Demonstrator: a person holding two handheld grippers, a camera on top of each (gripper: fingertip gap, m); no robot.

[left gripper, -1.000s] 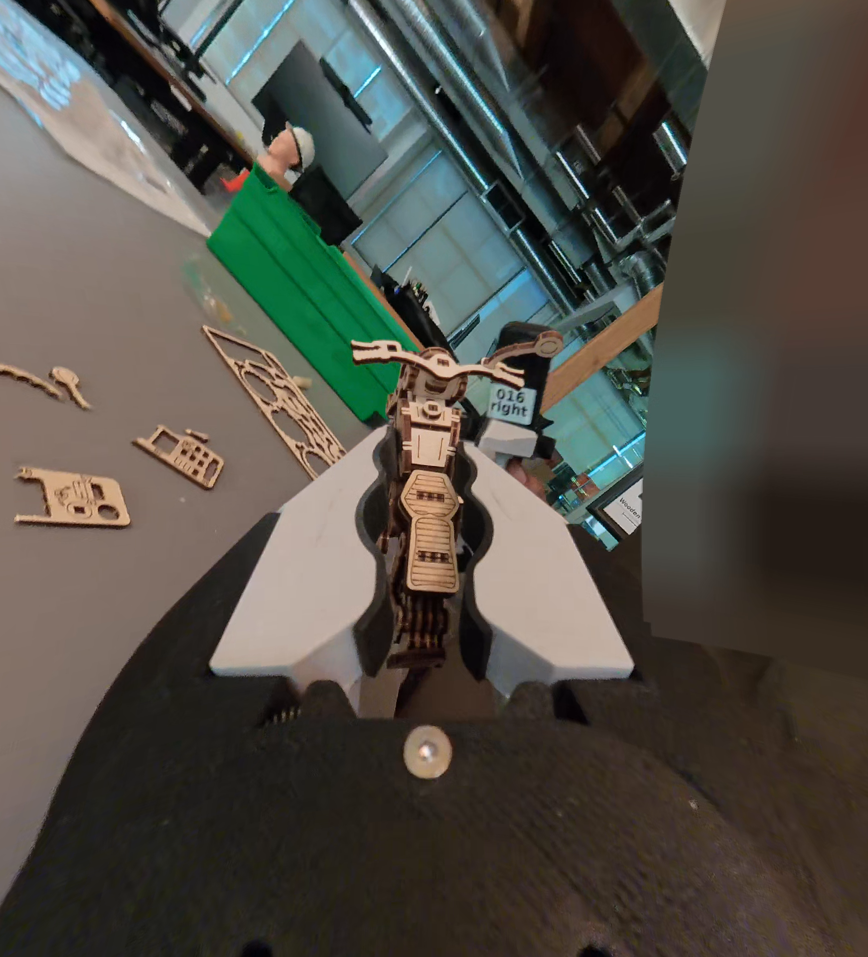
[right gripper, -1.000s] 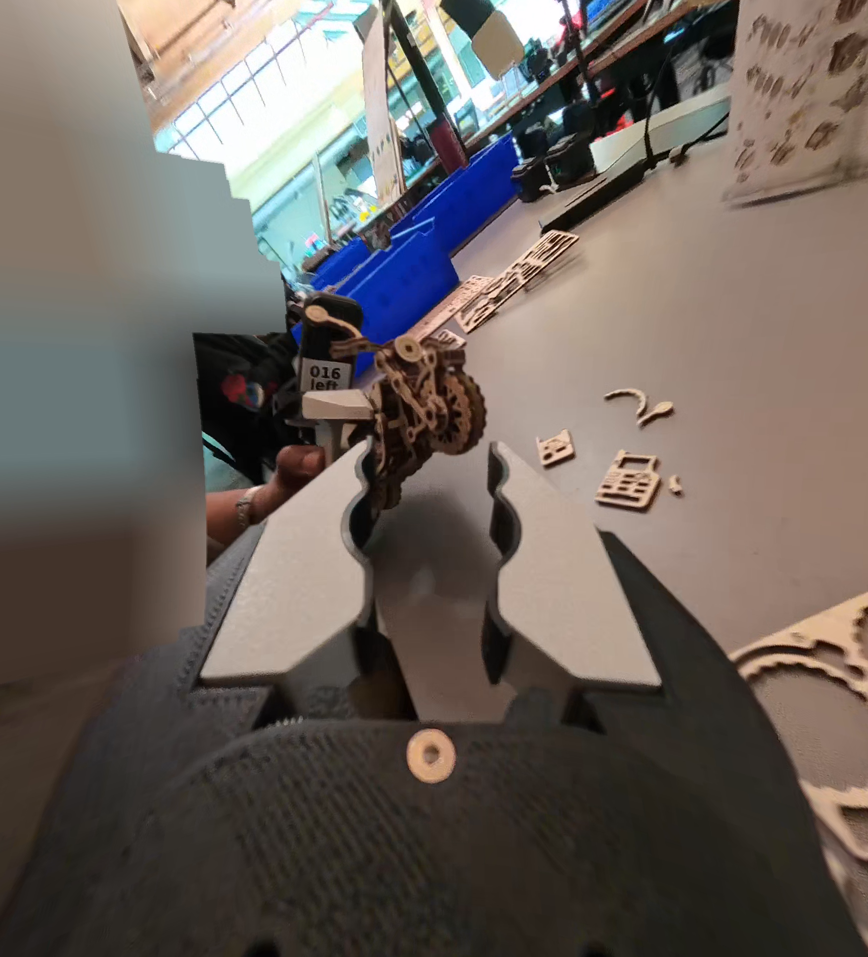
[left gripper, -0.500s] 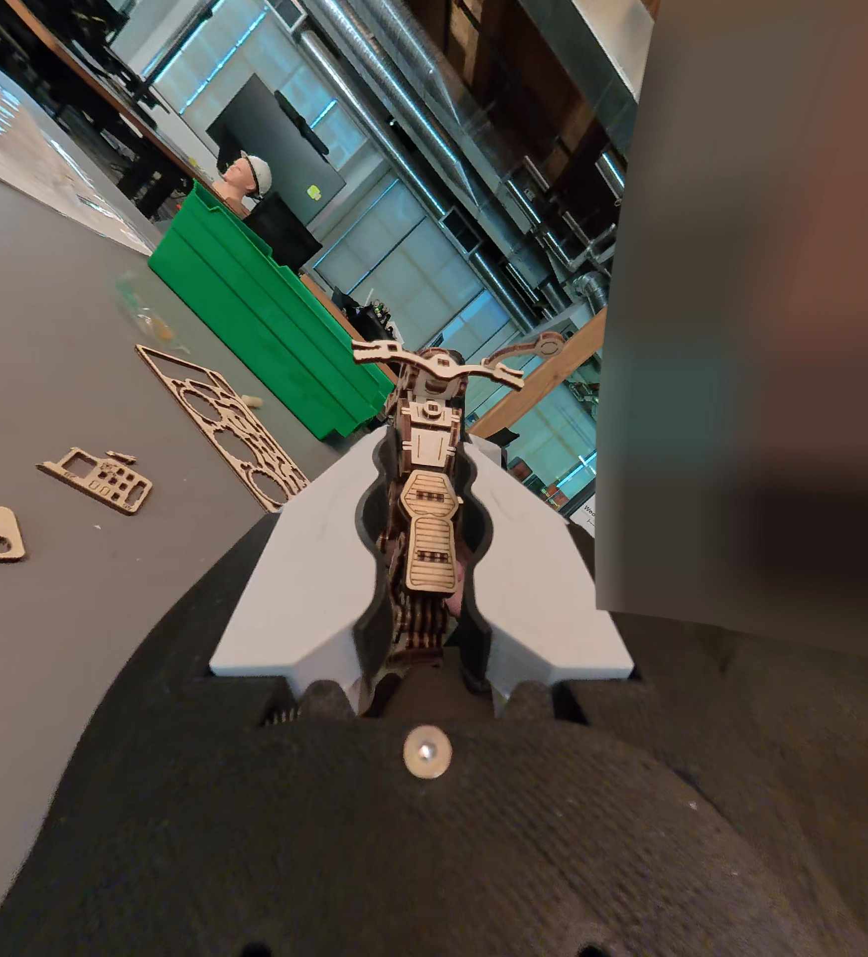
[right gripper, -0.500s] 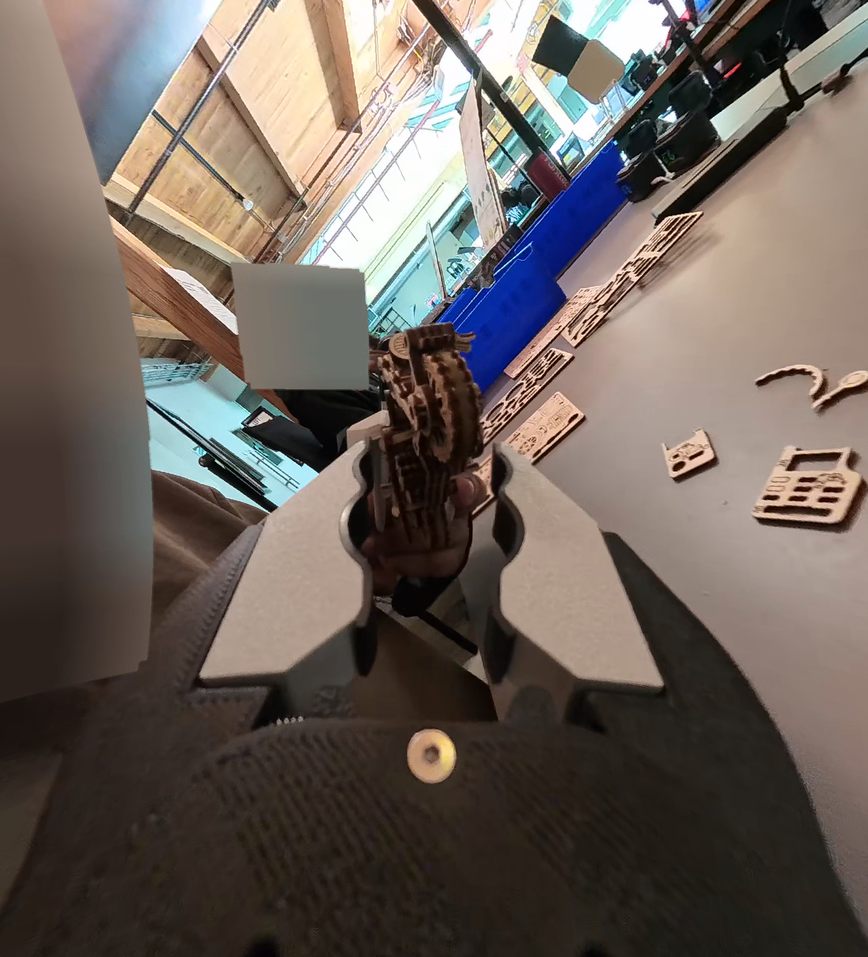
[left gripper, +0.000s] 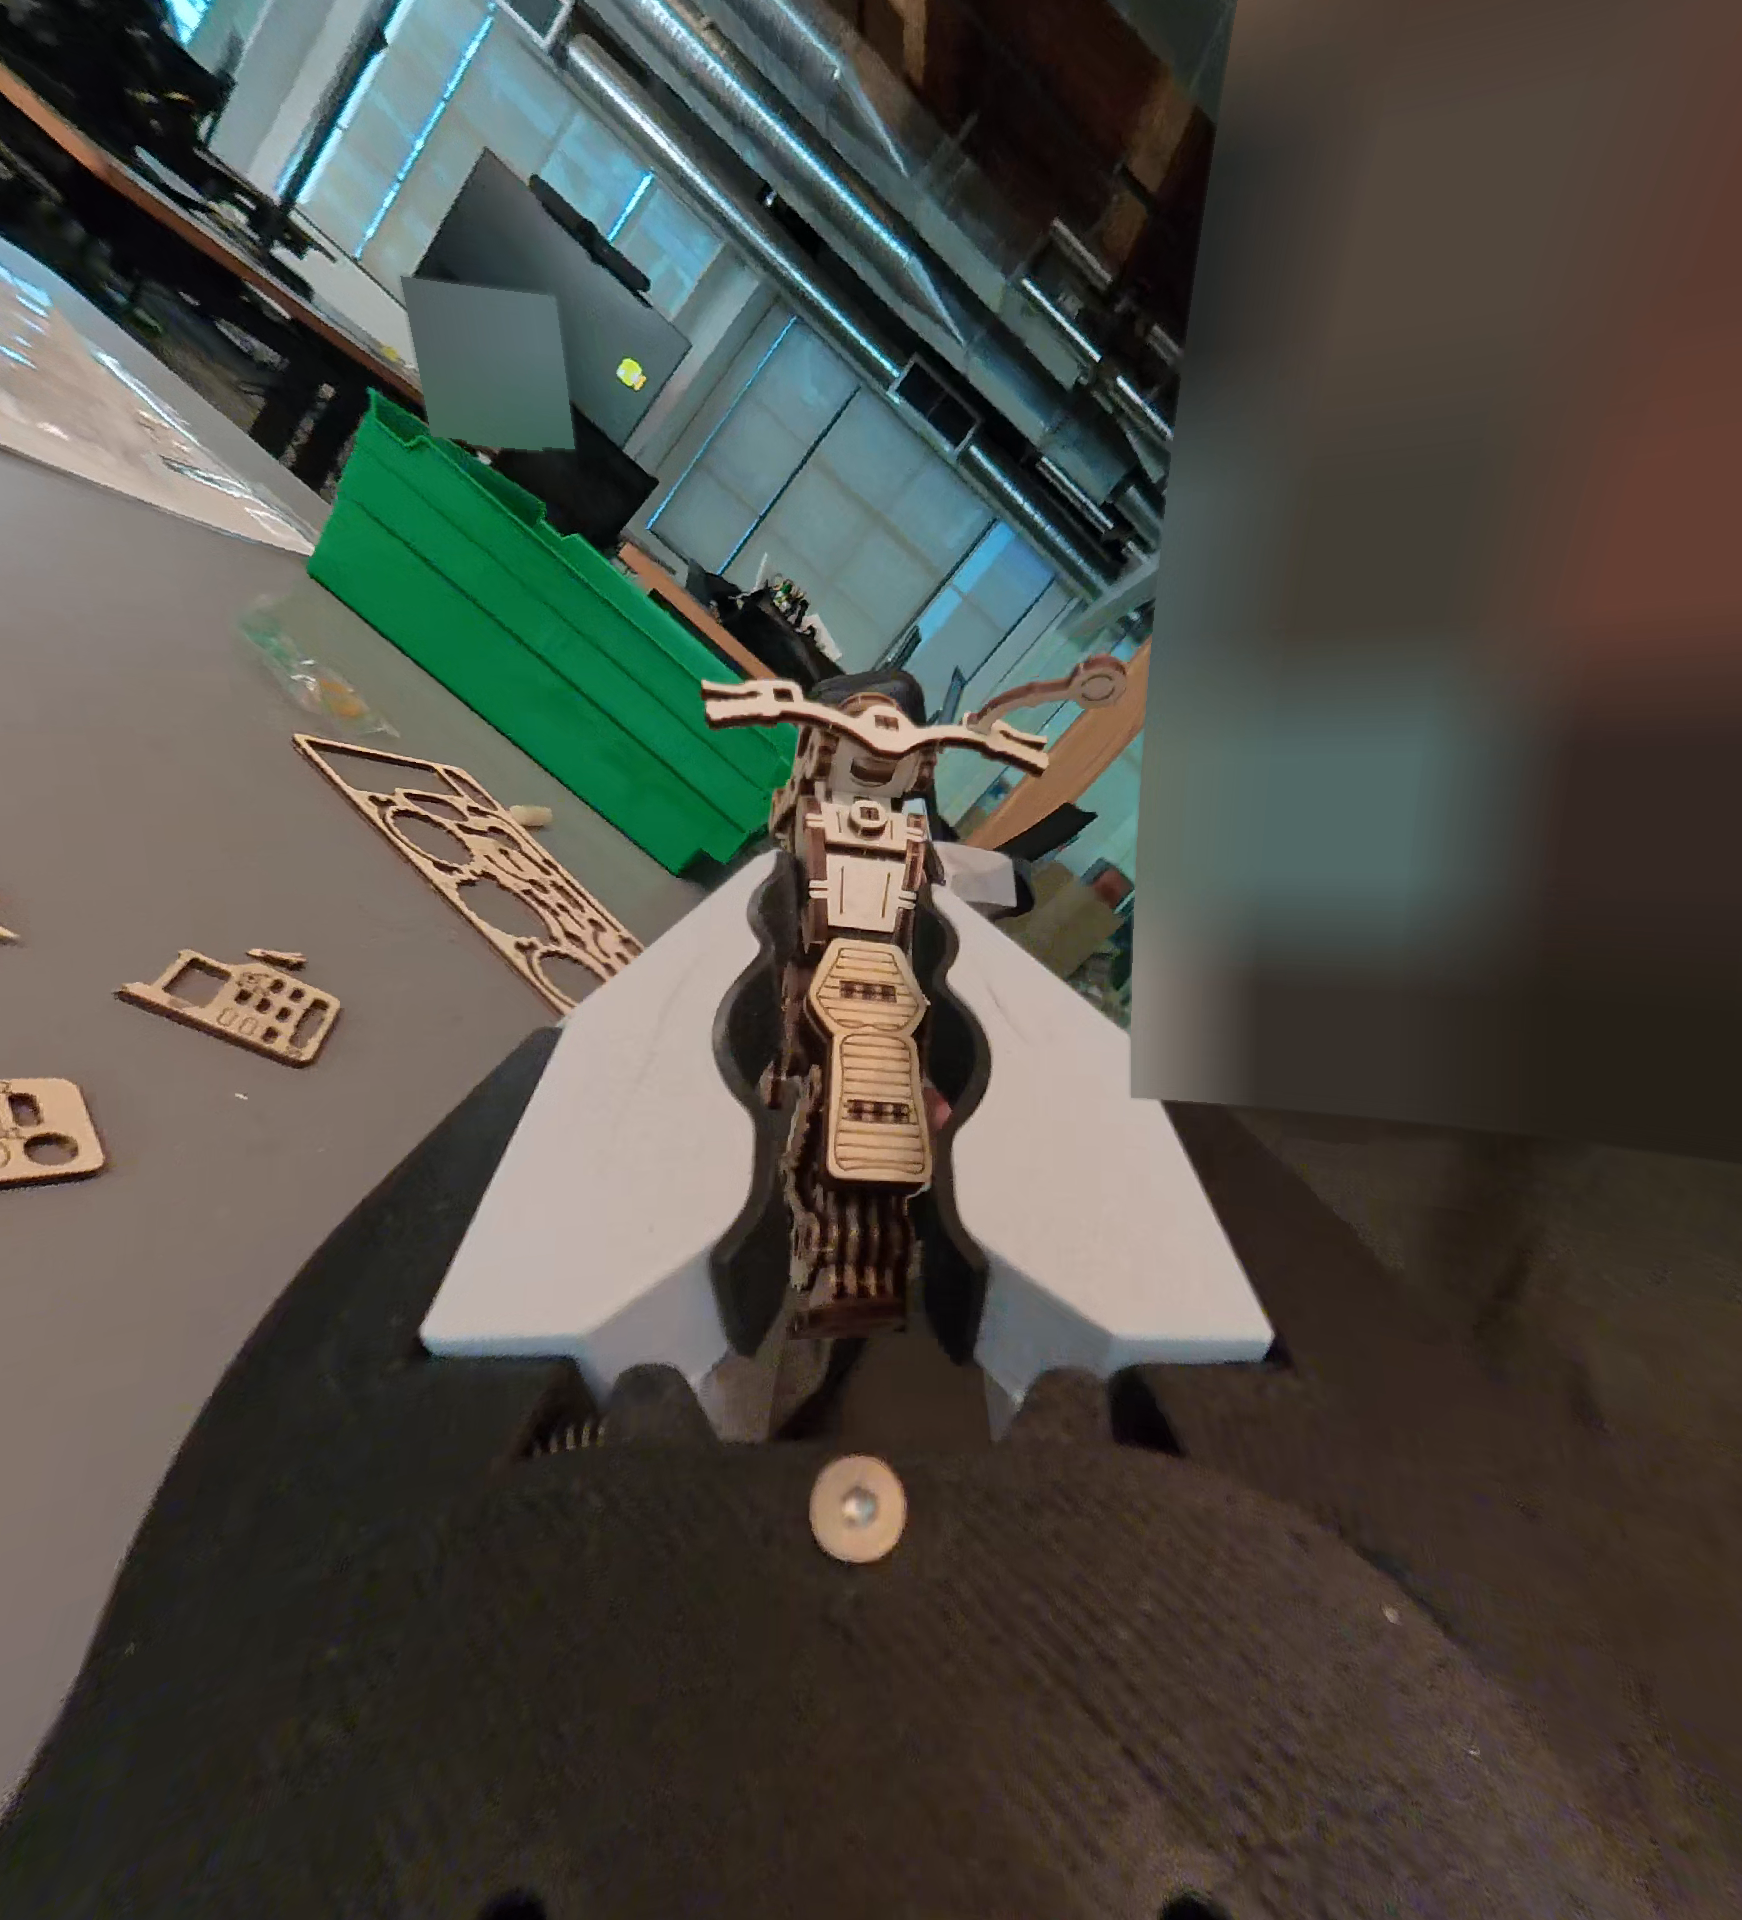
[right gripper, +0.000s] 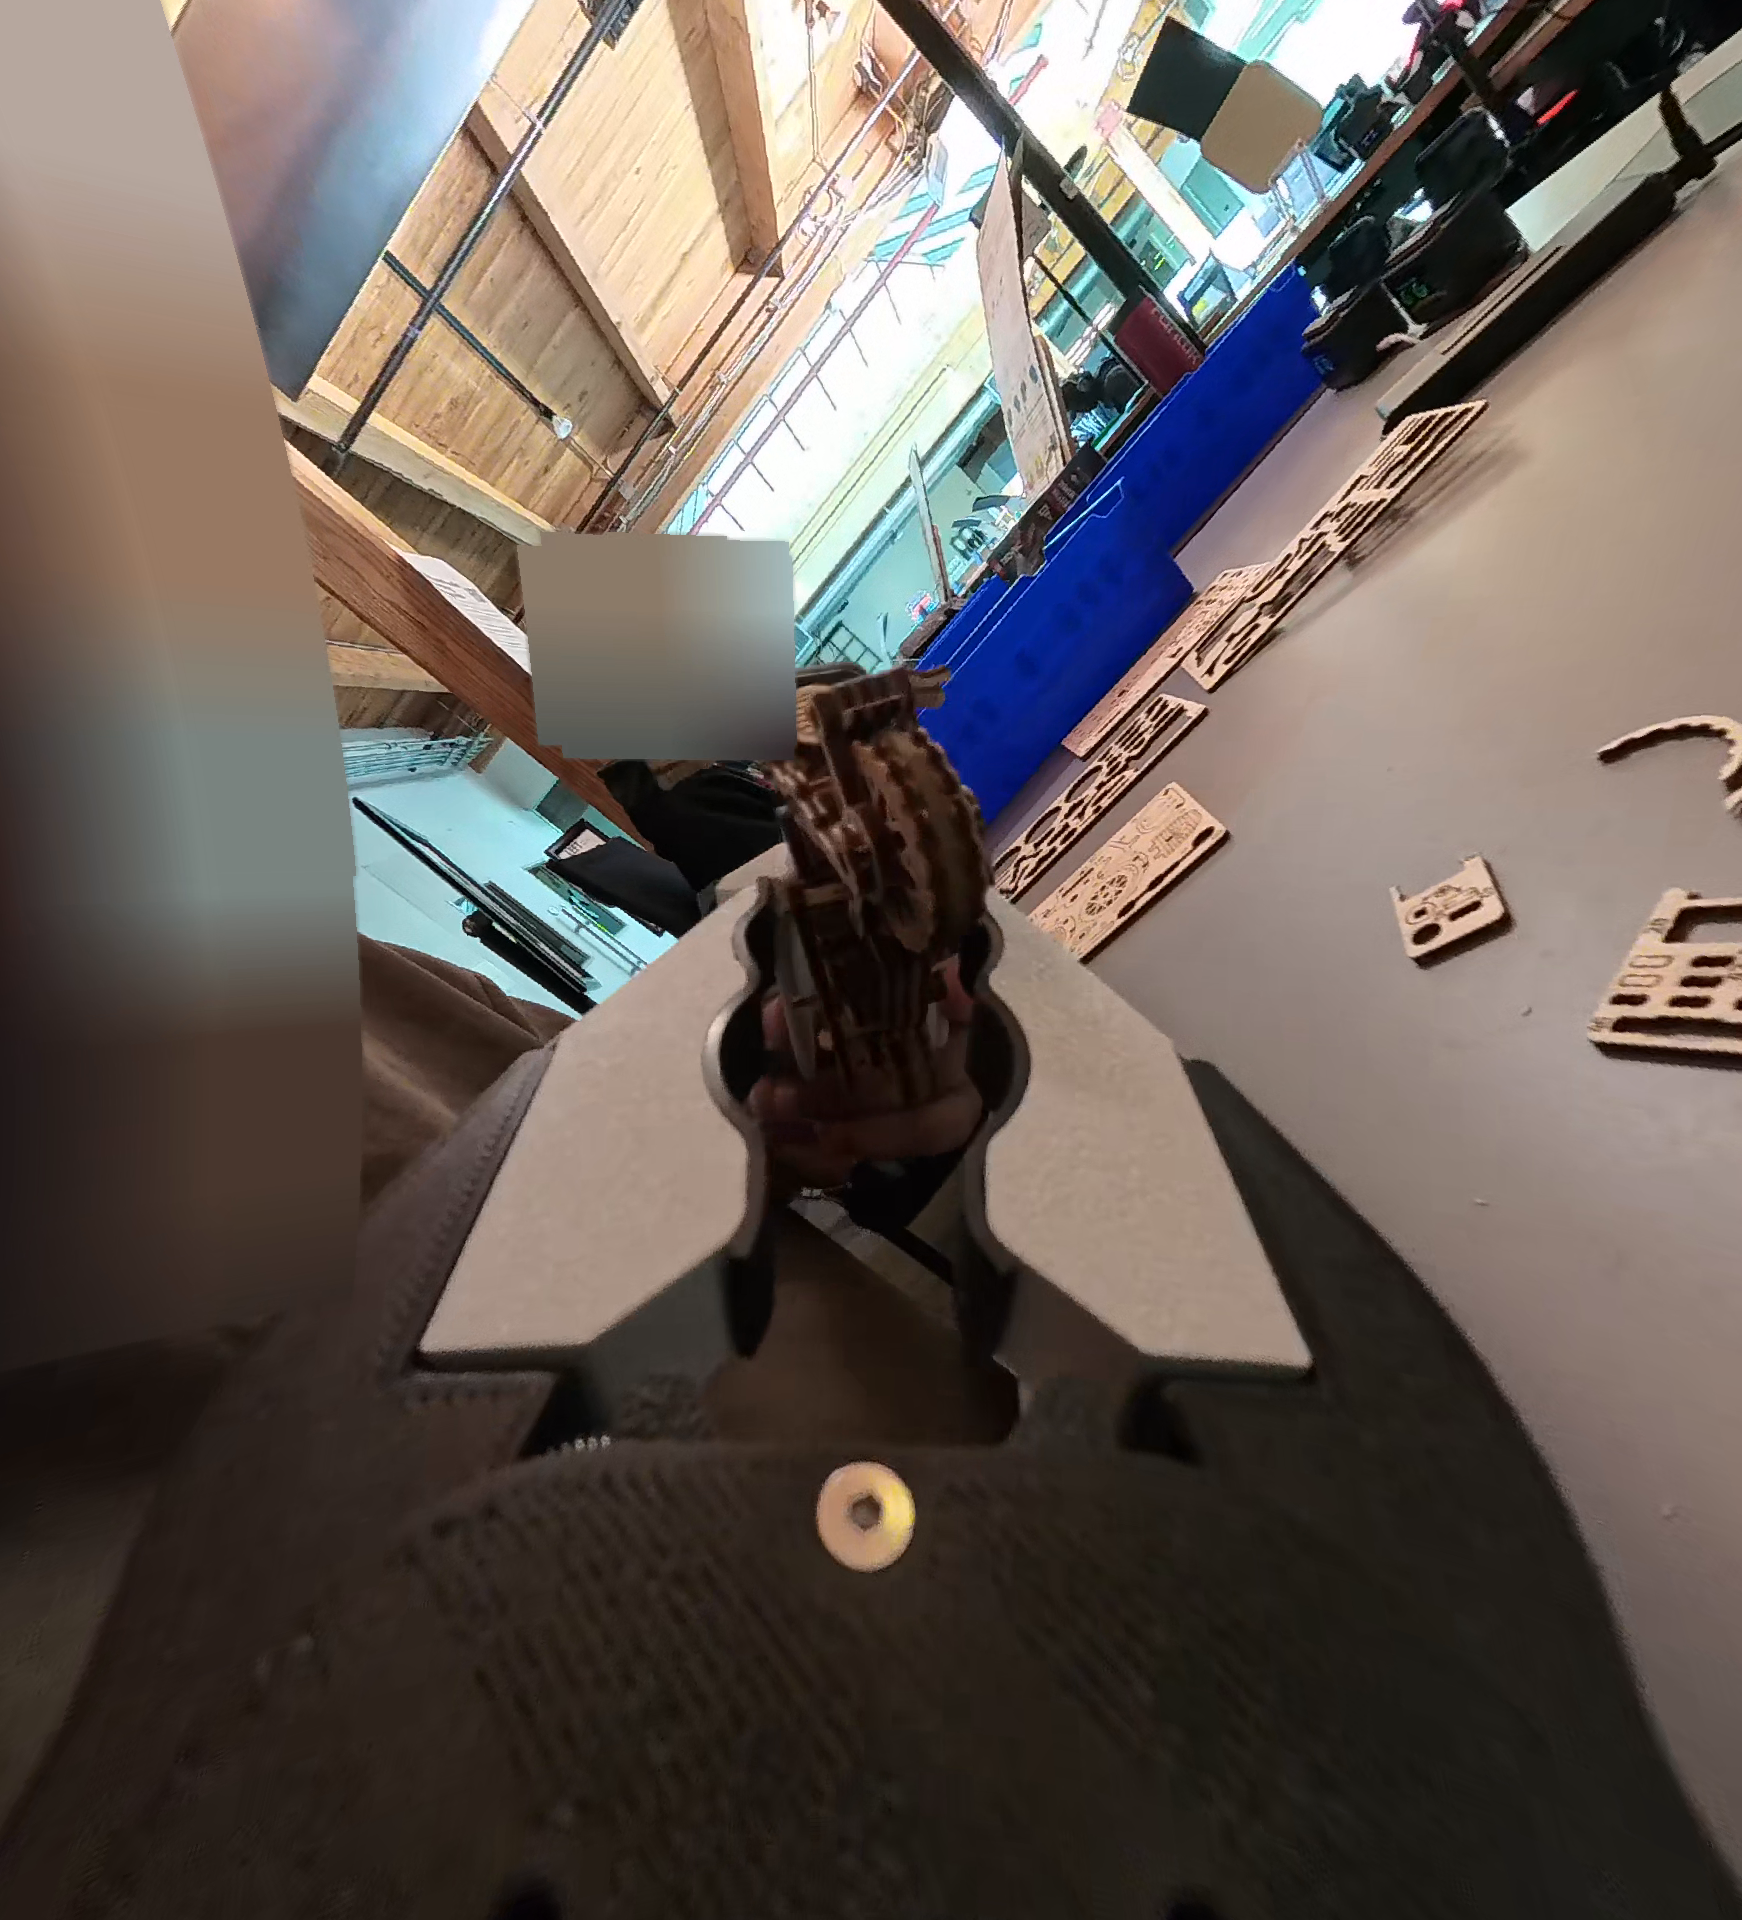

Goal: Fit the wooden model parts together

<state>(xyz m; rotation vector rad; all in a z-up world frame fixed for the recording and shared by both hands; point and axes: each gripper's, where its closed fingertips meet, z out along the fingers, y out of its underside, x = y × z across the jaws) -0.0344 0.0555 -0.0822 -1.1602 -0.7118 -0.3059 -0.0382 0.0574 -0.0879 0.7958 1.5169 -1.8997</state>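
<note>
My left gripper (left gripper: 862, 883) is shut on the wooden motorcycle model (left gripper: 872, 1049), held off the grey table with the seat facing the camera and the handlebars (left gripper: 867, 722) pointing away. In the right wrist view the model's front wheel (right gripper: 888, 831) sits between the tips of my right gripper (right gripper: 872, 925). Its jaws stand apart and I cannot tell whether they touch the wheel. A person's fingers (right gripper: 846, 1122) show behind the model. Loose cut wooden pieces (left gripper: 233, 1008) (right gripper: 1719, 977) lie on the table.
A green bin (left gripper: 534, 613), a punched-out wooden sheet (left gripper: 472, 862), a small plastic bag (left gripper: 316, 675) and a printed paper sheet (left gripper: 36, 395) lie at the left. Blue bins (right gripper: 1085, 623) and more wooden sheets (right gripper: 1127, 862) lie beyond the right gripper. Less than 4 cm separates the two grippers' tips.
My right gripper has swung up from the table to the model's front, so the front wheel now sits between its tips. My left gripper has kept its hold and turned slightly.
</note>
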